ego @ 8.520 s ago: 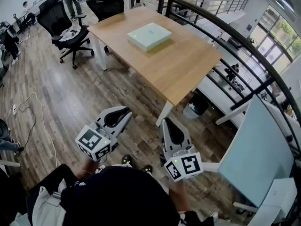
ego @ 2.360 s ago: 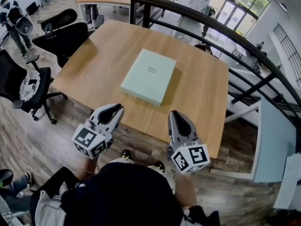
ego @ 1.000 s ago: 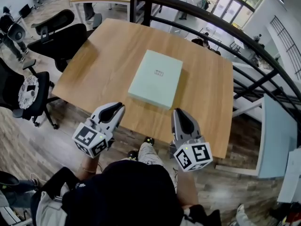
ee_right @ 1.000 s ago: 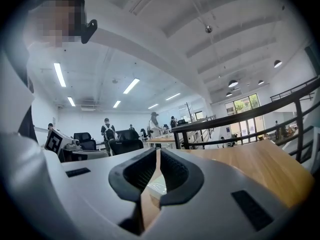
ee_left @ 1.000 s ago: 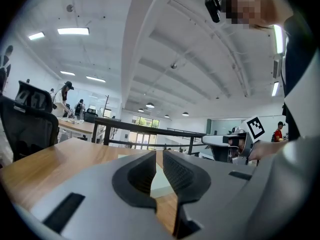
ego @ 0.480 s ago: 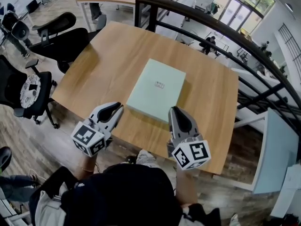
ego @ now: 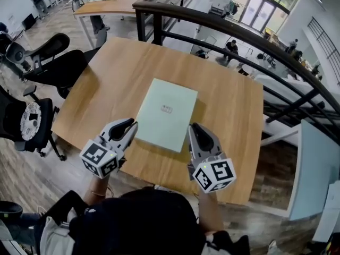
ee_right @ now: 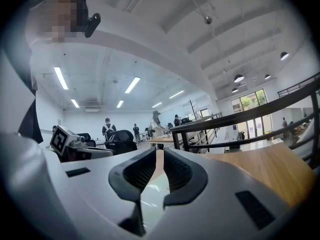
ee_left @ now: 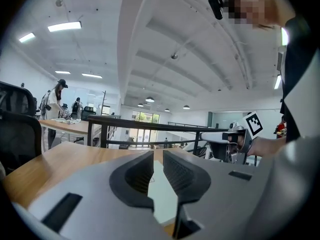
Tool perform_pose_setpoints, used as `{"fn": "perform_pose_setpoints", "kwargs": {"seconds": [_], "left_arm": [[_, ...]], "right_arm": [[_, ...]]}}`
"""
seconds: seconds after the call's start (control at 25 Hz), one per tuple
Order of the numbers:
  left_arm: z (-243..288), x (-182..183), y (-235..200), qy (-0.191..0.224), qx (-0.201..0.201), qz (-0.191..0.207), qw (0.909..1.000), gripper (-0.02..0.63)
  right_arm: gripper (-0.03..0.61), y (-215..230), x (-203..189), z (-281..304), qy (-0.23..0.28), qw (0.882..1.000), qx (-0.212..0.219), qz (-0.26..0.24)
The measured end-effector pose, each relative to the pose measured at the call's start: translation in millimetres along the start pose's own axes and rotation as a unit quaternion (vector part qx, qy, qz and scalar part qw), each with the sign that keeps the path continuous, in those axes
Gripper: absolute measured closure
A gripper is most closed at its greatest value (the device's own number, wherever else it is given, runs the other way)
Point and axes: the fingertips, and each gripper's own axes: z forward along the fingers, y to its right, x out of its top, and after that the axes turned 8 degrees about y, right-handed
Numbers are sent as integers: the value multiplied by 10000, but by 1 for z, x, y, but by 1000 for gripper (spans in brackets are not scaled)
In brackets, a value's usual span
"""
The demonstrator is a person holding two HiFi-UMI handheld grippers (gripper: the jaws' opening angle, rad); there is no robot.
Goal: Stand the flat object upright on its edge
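1. Fingers first: the left gripper's fingers are pressed together with only a thin slit between the tips and nothing in it. Same for the right gripper's fingers: closed and empty. They looked just as closed in every earlier shot.
2. The flat object, a pale green box with a small logo on its lid, lies flat on the wooden table, roughly mid-table and a bit toward the person's side. It's lying the same way as before, not on its edge.
3. The big change is the person. A few seconds back they stood out on the floor with the table far ahead. Now they're right up at its near edge.
4. The left gripper now hangs over the tabletop just beside the box's near left corner. Half a second ago its tip was only at the table's edge.
5. The right gripper sits just beside the box's near right corner, so the pair flank the near end of the box. From above I can't tell if either one touches it.
6. Both gripper views look out level over the tabletop, with pale box showing through the slit between the tips.
7. The black railing runs behind the table, and the office chairs are off to the left. Both sit closer in the head view than before.
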Motion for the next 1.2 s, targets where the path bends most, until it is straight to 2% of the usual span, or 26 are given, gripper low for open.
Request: {"fn": "perform_pose_setpoints", "kwargs": {"seconds": [0.44, 0.6, 0.88, 1.2], "left_arm": [[51, -10, -10, -180, -41, 125, 9998, 561], [56, -10, -29, -271, -76, 123, 9995, 561], [76, -1, -62, -443, -391, 292, 9978, 561], [98, -11, -102, -567, -519, 120, 9970, 534]], "right_arm": [[543, 53, -17, 11, -165, 9997, -138, 81], [543, 54, -22, 19, -216, 9993, -293, 120], [541, 64, -21, 43, -216, 9970, -726, 155], [519, 74, -32, 77, -390, 9946, -954, 98]]}}
